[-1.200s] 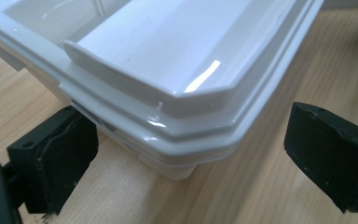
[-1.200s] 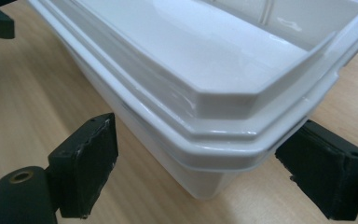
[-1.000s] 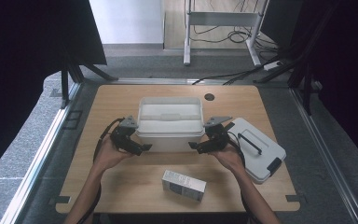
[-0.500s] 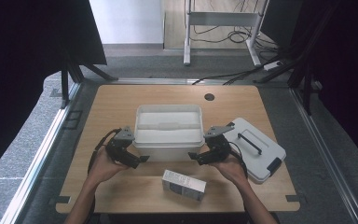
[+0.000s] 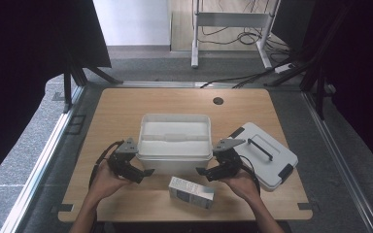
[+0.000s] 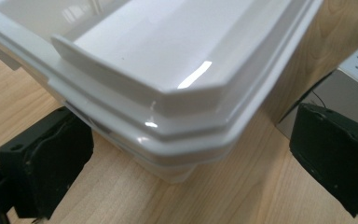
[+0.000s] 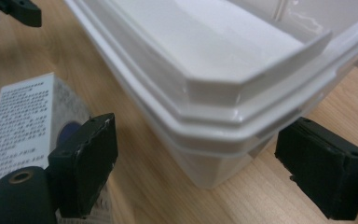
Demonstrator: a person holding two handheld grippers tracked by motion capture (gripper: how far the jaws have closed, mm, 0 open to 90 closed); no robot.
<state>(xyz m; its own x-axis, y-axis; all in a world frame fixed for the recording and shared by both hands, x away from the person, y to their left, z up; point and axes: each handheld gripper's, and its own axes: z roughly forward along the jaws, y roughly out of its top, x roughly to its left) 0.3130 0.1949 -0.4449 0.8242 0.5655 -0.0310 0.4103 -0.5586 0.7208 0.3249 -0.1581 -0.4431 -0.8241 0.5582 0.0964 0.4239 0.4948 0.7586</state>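
Table of pale wood, grey floor around.

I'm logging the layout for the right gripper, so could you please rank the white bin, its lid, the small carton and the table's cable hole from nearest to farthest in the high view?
From the right gripper:
1. Small carton, just below the tips toward the person, and white bin, just ahead: too close to call.
2. Lid, flat at the right.
3. Cable hole, at the far edge.

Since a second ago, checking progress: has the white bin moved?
No. The white bin sits at the same spot below the table's cable hole; both grippers pulled back from it.
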